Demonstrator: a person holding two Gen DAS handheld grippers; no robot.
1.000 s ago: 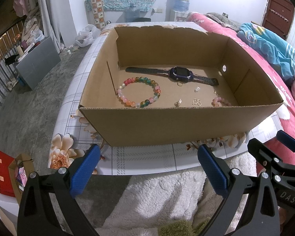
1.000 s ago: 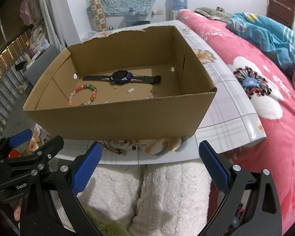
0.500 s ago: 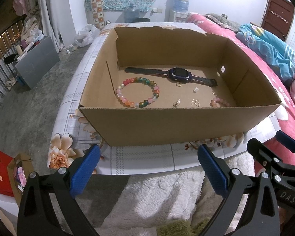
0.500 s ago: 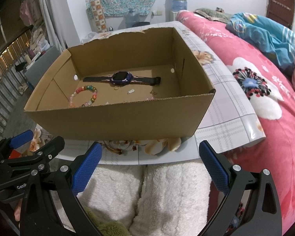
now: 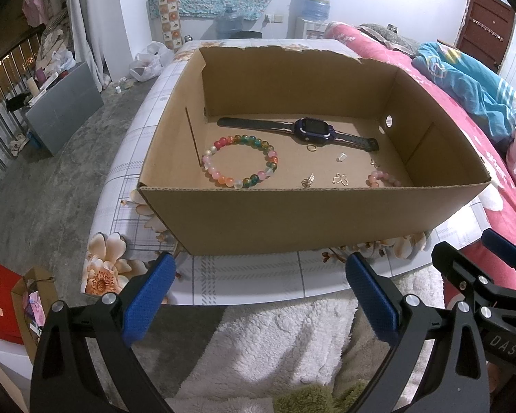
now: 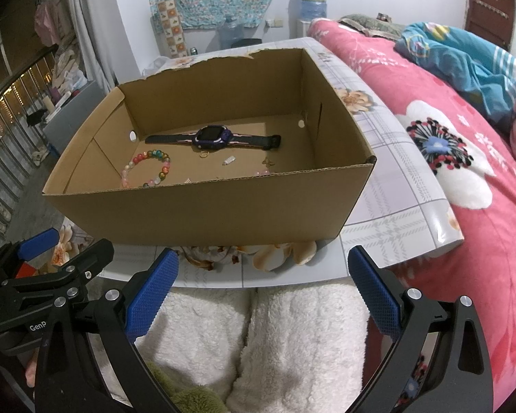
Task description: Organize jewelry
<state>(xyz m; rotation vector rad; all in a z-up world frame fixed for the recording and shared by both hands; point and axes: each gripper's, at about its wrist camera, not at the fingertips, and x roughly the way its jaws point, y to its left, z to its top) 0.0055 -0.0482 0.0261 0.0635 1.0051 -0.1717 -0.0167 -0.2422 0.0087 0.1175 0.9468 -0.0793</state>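
An open cardboard box [image 5: 313, 220] [image 6: 203, 213] stands on a floral-patterned table. Inside lie a dark watch [image 5: 313, 130] [image 6: 212, 137], a multicoloured bead bracelet [image 5: 239, 165] [image 6: 147, 168], a pink bead bracelet [image 5: 382, 178] half hidden by the front wall, a small gold ring [image 5: 311, 148], a clear small piece [image 5: 341, 157] and gold earrings [image 5: 340, 179]. My left gripper [image 5: 259, 296] is open, held in front of the box over the table edge. My right gripper [image 6: 263, 292] is open too, empty, short of the box front.
A person's fluffy white-clad legs [image 6: 258, 337] are below both grippers. A bed with a pink floral cover [image 6: 464, 158] lies to the right. Grey floor, a grey cabinet [image 5: 65, 113] and gift bags [image 5: 13, 306] are on the left.
Both views have shifted only slightly; the box and jewelry stay put, and both grippers remain open.
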